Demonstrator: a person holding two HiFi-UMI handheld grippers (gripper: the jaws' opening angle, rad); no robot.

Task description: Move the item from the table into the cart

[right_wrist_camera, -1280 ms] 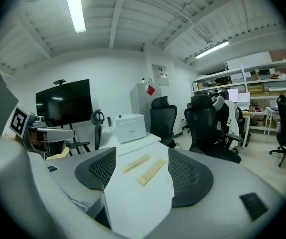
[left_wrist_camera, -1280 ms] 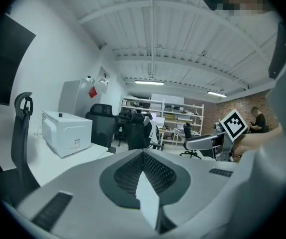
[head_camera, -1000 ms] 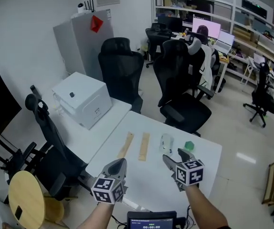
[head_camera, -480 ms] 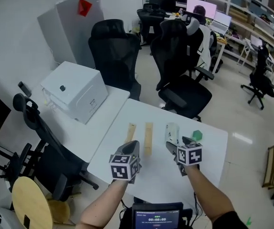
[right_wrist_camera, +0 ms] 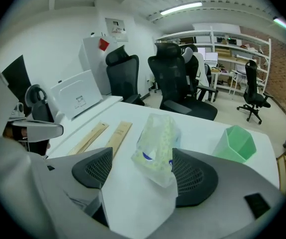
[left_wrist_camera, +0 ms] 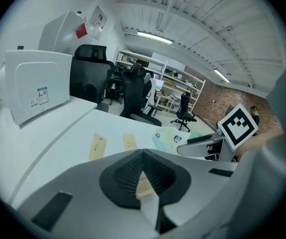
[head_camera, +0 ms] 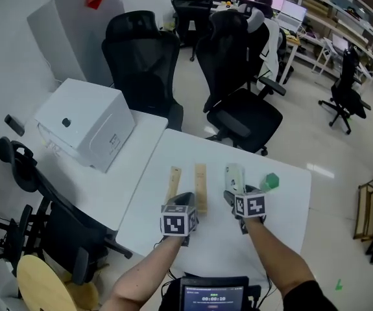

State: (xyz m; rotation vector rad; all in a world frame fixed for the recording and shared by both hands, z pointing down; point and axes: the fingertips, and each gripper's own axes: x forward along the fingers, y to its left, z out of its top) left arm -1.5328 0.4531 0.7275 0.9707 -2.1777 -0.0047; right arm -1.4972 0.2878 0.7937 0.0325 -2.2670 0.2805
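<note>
While both hands have come down and forward from the near edge of the white surface (head_camera: 173, 149) since a second ago, the right tool (head_camera: 237, 194) (right_wrist_camera: 142, 168) has been spreading its jaws, and they now stand released, wide apart, on either side of the near end of the clear plastic packet (head_camera: 234, 175) (right_wrist_camera: 156, 143). In the right gripper view the packet lies flat between the pads, close against the right-hand one, with no squeeze visible. It has not shifted: it rests toward the far edge, between the two wooden strips (head_camera: 201, 186) (right_wrist_camera: 118, 136) and the green cup (head_camera: 272, 181) (right_wrist_camera: 235, 143) nearer the right edge. The left tool (head_camera: 186, 198) (left_wrist_camera: 143, 153) is clenched with nothing in it, its tip now above the near end of the right-hand strip, where earlier it hung well short of both strips. The white box (head_camera: 85, 123) stays on the adjoining surface at the left.
</note>
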